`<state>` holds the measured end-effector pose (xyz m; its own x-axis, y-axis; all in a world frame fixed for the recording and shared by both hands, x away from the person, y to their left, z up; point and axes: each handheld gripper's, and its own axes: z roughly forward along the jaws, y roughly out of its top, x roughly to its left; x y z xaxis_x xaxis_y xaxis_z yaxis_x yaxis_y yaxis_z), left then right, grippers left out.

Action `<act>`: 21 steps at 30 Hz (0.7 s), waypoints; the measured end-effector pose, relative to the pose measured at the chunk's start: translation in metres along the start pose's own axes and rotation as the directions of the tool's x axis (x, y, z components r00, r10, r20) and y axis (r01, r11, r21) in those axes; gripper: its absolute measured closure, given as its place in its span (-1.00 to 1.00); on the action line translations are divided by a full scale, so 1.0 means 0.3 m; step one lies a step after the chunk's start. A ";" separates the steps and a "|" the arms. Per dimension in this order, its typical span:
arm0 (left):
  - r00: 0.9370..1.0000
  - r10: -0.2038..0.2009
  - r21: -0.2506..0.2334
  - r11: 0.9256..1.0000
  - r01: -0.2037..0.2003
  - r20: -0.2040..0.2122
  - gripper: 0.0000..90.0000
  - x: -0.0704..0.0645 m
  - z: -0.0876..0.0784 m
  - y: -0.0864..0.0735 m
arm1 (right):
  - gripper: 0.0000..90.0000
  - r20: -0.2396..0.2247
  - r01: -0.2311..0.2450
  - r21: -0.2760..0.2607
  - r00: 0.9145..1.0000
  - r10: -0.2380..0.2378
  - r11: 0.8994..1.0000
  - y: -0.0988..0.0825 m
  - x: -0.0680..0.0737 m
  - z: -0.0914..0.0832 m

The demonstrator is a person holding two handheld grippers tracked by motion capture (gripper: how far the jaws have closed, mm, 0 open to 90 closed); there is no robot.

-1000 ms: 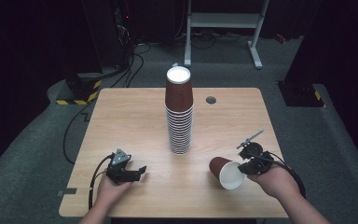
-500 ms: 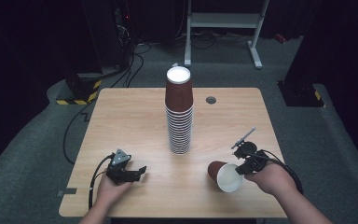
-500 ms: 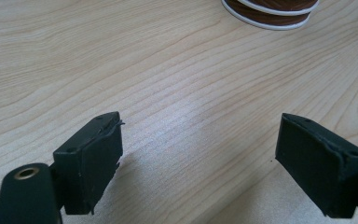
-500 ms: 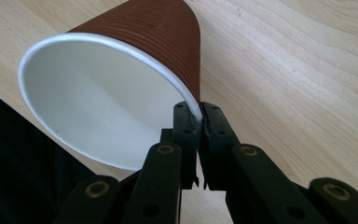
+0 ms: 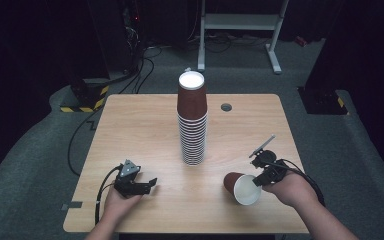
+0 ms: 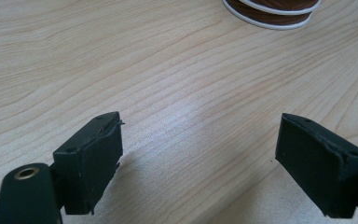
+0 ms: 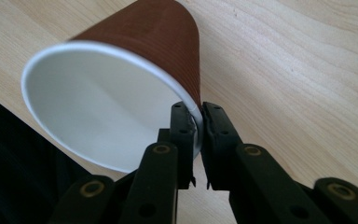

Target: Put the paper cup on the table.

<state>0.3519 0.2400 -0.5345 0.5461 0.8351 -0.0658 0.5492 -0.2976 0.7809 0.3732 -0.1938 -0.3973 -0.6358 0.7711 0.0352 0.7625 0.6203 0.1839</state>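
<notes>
The right gripper [image 7: 198,121] is pinching the white rim of a ribbed brown paper cup [image 7: 121,88], tilted at the wood-grain table's [image 5: 140,130] five o'clock; a tall nested cup stack [image 5: 192,120] is standing at centre. The left gripper [image 5: 139,184] is resting at seven o'clock, its jaws spread wide.

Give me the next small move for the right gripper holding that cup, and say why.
Probably turn the wrist so the single cup comes mouth-down. The right gripper pinches its rim and the cup is tipped on its side, mouth toward the person, while the cup stack stands inverted. The left gripper rests open on the table.
</notes>
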 end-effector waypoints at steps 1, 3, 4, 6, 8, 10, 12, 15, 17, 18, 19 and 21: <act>1.000 -0.002 0.000 1.000 0.002 0.000 -0.67 0.001 0.000 0.000 | 0.80 0.003 0.001 -0.009 1.000 -0.001 1.000 0.006 0.001 -0.004; 1.000 -0.002 0.001 1.000 0.002 -0.001 -0.66 0.001 0.000 0.000 | 0.80 0.005 0.000 -0.016 1.000 0.000 1.000 0.008 0.002 -0.006; 1.000 -0.001 0.001 1.000 0.001 -0.001 -0.67 0.000 0.000 0.000 | 0.80 0.006 0.001 -0.019 1.000 -0.001 1.000 0.011 0.002 -0.008; 1.000 0.002 0.001 1.000 -0.002 0.000 -0.67 -0.001 0.000 0.000 | 0.80 0.008 -0.010 -0.023 1.000 0.010 1.000 0.016 0.008 -0.014; 1.000 0.006 0.003 1.000 -0.006 0.000 -0.67 -0.002 -0.001 -0.001 | 0.79 0.016 0.003 -0.035 1.000 -0.002 0.999 0.020 0.006 -0.019; 1.000 0.006 0.003 1.000 -0.006 0.001 -0.67 -0.002 0.000 -0.001 | 0.78 0.020 0.000 -0.047 1.000 0.000 0.999 0.024 0.004 -0.024; 1.000 0.003 0.002 1.000 -0.003 0.001 -0.67 -0.001 0.000 0.000 | 0.77 0.025 0.001 -0.060 1.000 0.000 0.998 0.028 0.001 -0.027; 1.000 0.005 0.003 1.000 -0.005 -0.001 -0.66 -0.002 0.000 0.000 | 0.72 0.029 -0.007 -0.068 1.000 0.009 0.998 0.036 -0.001 -0.029; 1.000 0.004 0.003 1.000 -0.004 -0.003 -0.66 -0.001 0.000 0.000 | 0.71 0.035 -0.006 -0.092 0.999 0.009 0.996 0.047 -0.008 -0.028; 1.000 0.004 0.003 1.000 -0.004 -0.003 -0.66 -0.001 0.000 0.000 | 0.70 0.036 -0.009 -0.101 0.999 0.012 0.995 0.051 -0.011 -0.026; 1.000 0.002 0.003 1.000 -0.002 -0.002 -0.66 -0.001 0.000 0.000 | 0.70 0.036 -0.009 -0.101 0.999 0.012 0.995 0.051 -0.011 -0.026; 1.000 0.002 0.003 1.000 -0.002 -0.002 -0.66 -0.001 0.000 0.000 | 0.70 0.042 -0.013 -0.122 0.999 0.019 0.992 0.068 -0.020 -0.016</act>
<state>0.3517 0.2398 -0.5346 0.5459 0.8355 -0.0630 0.5503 -0.3008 0.7789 0.3919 -0.1863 -0.3891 -0.6157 0.7880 -0.0030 0.7506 0.5876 0.3021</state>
